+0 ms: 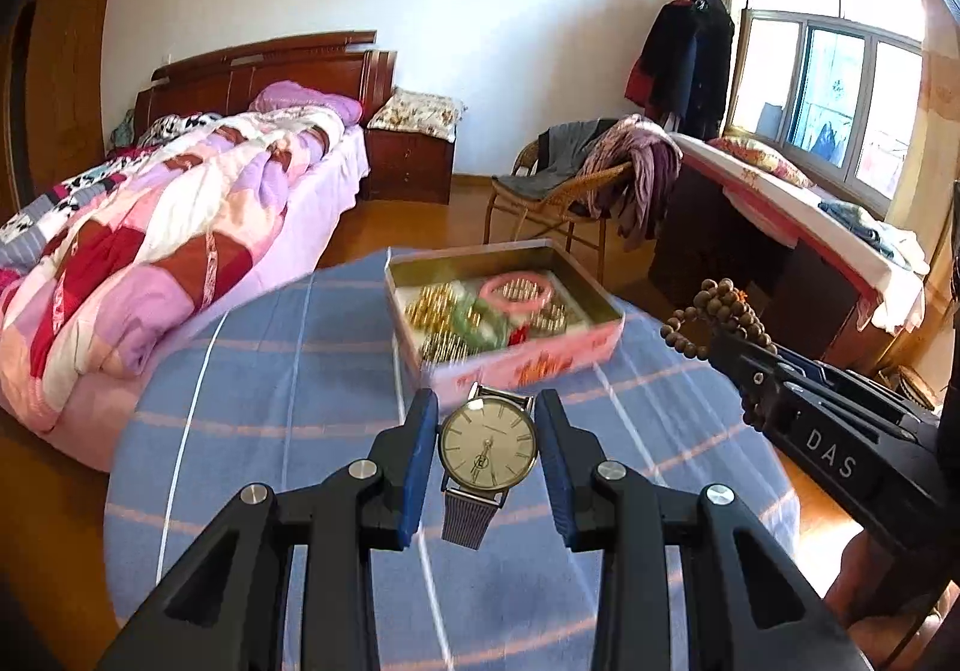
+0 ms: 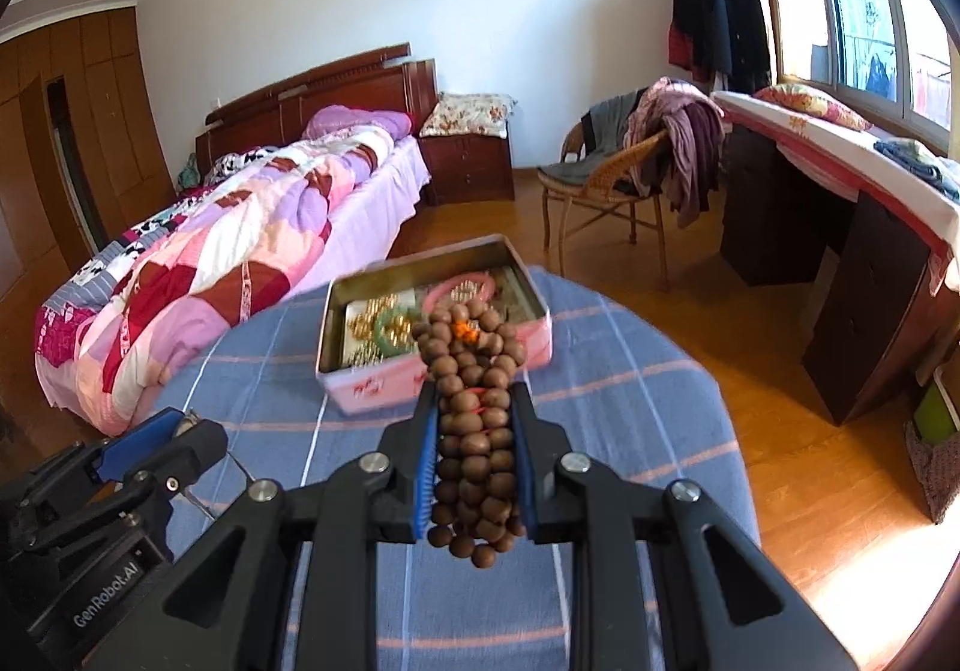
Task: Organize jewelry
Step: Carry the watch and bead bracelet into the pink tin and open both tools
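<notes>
A pale-dialled wristwatch (image 1: 487, 452) with a mesh strap hangs between the blue pads of my left gripper (image 1: 487, 402), which is shut on its case above the blue striped tablecloth (image 1: 270, 371). Just beyond it sits an open pink tin box (image 1: 528, 365) holding gold chains, a green bangle and a pink bangle (image 1: 517, 288). My right gripper (image 2: 474, 392) is shut on a bunched string of brown wooden beads (image 2: 474, 431), a little short of the same tin box (image 2: 372, 389). In the left wrist view the right gripper (image 1: 750, 365) and its beads (image 1: 720, 311) show at the right. The left gripper (image 2: 156, 437) shows at the lower left of the right wrist view.
The round table (image 2: 600, 401) ends just past the tin. A bed (image 1: 180, 239) with a patchwork quilt stands to the left. A wicker chair (image 2: 606, 179) draped with clothes and a dark desk (image 2: 840, 251) under the window stand to the right, on wooden floor.
</notes>
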{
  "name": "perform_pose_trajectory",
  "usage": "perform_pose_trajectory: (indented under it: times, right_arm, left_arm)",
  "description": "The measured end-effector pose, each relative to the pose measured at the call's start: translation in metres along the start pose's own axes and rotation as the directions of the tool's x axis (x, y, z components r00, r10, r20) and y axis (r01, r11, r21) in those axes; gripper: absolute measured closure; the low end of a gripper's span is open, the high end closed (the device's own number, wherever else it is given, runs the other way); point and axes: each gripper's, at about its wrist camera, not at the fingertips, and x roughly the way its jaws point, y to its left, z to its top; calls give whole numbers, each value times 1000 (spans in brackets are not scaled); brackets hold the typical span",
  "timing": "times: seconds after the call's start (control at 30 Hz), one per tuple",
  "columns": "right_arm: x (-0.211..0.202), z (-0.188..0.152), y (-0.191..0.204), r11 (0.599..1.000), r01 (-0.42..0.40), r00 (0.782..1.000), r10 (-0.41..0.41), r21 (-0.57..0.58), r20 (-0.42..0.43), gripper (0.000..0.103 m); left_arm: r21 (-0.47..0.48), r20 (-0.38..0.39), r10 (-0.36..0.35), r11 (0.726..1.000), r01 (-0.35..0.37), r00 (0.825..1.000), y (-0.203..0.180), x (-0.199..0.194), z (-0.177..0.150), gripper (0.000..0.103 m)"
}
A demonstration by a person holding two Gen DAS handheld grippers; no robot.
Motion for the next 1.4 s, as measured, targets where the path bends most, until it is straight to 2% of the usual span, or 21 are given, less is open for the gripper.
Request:
perform_pose_trajectory:
  times: [0.27,0.43,0.53,0.77,0.97,1.23,1.4]
  right_arm:
    - [20,52,-4,1000,5,996,-6,7,94,78]
    - [53,69,-6,1000,29,995,-30,11,98,78]
    - [80,72,-7,999,43,997,-44,5,71,78]
    - [136,70,-14,999,39,999,-39,8,-38,78]
    - [157,66,-15,999,36,996,-39,-37,-76,78]
    - [180,61,-18,1000,4,990,-8,-31,-138,78]
    - [196,54,-16,998,-56,979,49,-32,-200,74]
  left_arm:
    - [24,101,-4,1000,2,995,-13,32,57,69]
    - [11,82,11,1000,-12,997,-12,73,71,69]
    - [12,62,20,1000,-21,998,-12,95,75,69]
    - [-15,-36,44,999,-45,998,-3,148,72,69]
    - [-16,-79,55,998,-57,995,6,171,66,69]
    - [-11,-139,77,997,-80,987,9,193,58,69]
    - [-17,-178,109,993,-114,978,13,204,50,69]
